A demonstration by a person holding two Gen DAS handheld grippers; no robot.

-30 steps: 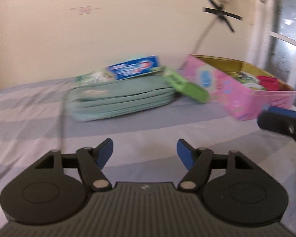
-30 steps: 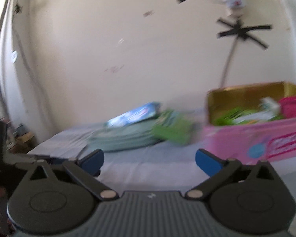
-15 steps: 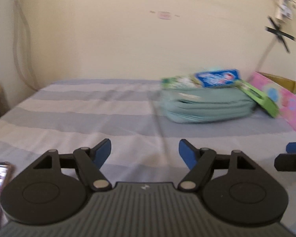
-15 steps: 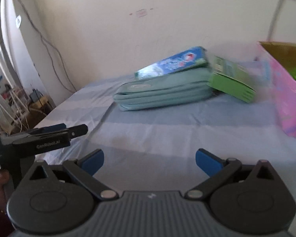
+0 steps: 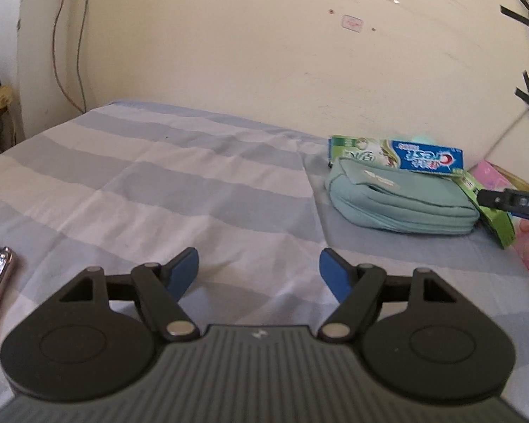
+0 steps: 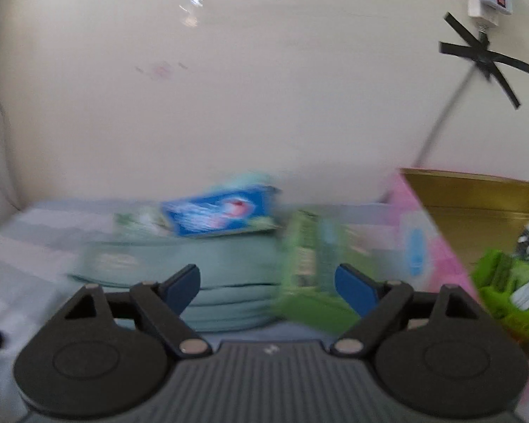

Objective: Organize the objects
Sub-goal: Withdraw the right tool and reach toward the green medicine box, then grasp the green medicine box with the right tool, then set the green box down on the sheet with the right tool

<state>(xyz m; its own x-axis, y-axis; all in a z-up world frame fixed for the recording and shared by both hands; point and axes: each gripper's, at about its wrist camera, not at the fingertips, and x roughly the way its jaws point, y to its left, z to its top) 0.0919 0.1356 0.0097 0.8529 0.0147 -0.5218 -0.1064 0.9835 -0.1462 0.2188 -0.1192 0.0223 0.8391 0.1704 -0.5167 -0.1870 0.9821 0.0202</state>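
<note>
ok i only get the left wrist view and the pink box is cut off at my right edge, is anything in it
Observer: Yes. The right wrist view shows the pink box open, gold inside, with green packets in it.
Operator: are the right tongs holding anything
Observer: No. The right tongs are closing, with nothing gripped between the pads.
Operator: what are they facing
Observer: The green carton beside the teal pouch, though that view is blurred.

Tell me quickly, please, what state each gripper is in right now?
Left gripper: open, nothing between its fingers, above the striped sheet.
Right gripper: open, fingers closing, holding nothing; the green box lies just beyond them.
</note>
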